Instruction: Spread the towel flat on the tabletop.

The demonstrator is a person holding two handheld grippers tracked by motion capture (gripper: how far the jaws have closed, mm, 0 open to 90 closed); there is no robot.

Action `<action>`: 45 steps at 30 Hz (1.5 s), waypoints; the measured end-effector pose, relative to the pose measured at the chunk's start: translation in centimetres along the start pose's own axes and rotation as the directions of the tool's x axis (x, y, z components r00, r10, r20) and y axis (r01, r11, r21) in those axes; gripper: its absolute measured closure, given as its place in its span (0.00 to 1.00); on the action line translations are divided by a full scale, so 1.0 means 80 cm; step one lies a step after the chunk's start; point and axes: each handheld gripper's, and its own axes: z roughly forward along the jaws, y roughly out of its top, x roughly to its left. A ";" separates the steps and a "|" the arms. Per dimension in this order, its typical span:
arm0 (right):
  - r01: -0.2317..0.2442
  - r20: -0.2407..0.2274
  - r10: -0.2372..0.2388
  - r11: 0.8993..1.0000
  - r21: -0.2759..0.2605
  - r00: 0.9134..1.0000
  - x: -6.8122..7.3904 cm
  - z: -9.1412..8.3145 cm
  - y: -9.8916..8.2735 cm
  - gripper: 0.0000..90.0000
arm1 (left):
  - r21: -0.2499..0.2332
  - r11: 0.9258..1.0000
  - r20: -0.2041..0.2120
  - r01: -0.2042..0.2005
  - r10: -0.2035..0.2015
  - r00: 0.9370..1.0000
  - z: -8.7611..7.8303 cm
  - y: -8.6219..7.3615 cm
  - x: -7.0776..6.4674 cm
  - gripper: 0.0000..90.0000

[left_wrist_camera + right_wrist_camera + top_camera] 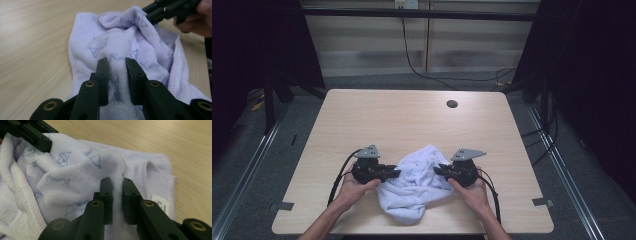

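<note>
Tabletop [412, 120]: bears the crumpled towel [417, 182] at its near middle, between your hands. Left tool [396, 173] pinches a fold at the towel's left side; right tool [437, 170] pinches a hemmed edge at its right, ready to spread it flat.

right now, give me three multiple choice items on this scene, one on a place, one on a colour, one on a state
1. Where on the table does the towel lie?
A. far edge by the round hole
B. near edge, between the two grippers
C. far left corner

2. What colour is the towel?
A. white with pale blue prints
B. plain red
C. black

3. How does the left gripper stand?
A. wide open above bare wood
B. shut on a cable
C. closed on a fold of the towel

Answers: 1 B, the high view shows it between the left gripper and the right gripper. 2 A, both gripper views show blue drawings on white terry. 3 C, cloth is pinched between its jaws.
</note>
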 end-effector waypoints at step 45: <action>0.038 0.277 0.064 0.937 -0.348 0.959 -0.070 -0.160 0.214 0.92 | -0.491 0.871 -0.287 0.025 -0.189 0.939 -0.226 0.139 0.064 0.94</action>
